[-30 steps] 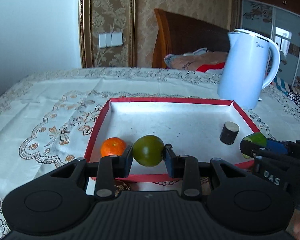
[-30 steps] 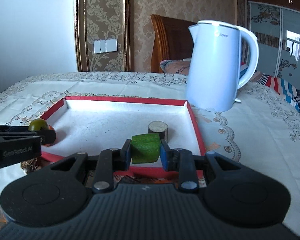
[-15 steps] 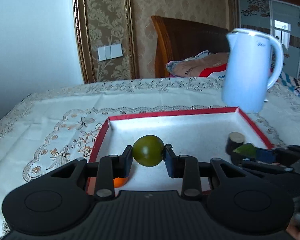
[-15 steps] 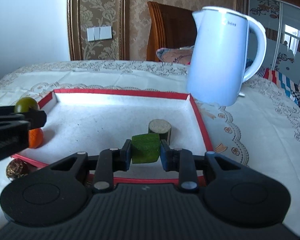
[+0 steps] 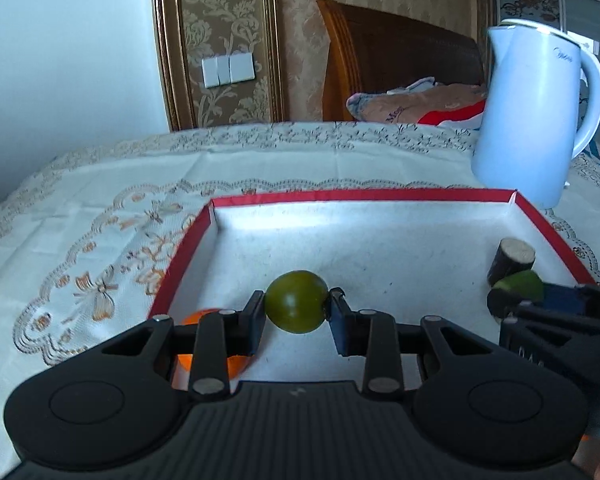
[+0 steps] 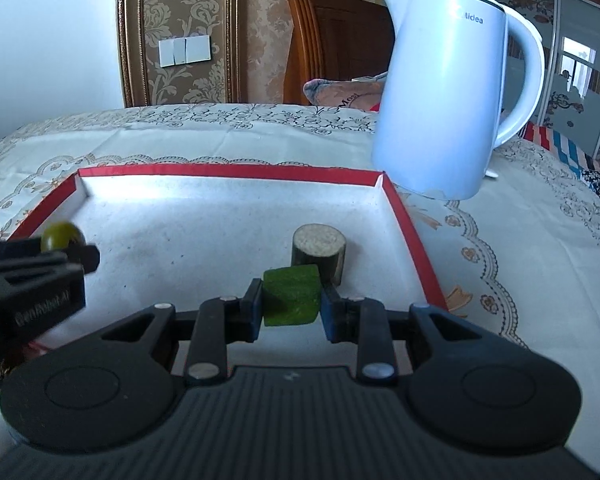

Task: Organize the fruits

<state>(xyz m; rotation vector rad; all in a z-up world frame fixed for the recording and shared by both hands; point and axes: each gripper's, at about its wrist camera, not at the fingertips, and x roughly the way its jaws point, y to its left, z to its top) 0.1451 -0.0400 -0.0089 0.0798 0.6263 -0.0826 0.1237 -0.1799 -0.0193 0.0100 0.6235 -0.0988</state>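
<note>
Your left gripper [image 5: 296, 312] squeezes a round green fruit [image 5: 296, 301] and your right gripper [image 6: 291, 304] squeezes a green chunk [image 6: 292, 295], both over the red tray [image 6: 228, 171], where an orange [image 5: 204, 318] and a brown stub [image 6: 319, 251] already sit, so set both down.

orange fruit [image 5: 204, 316] half hidden behind tongs
</note>
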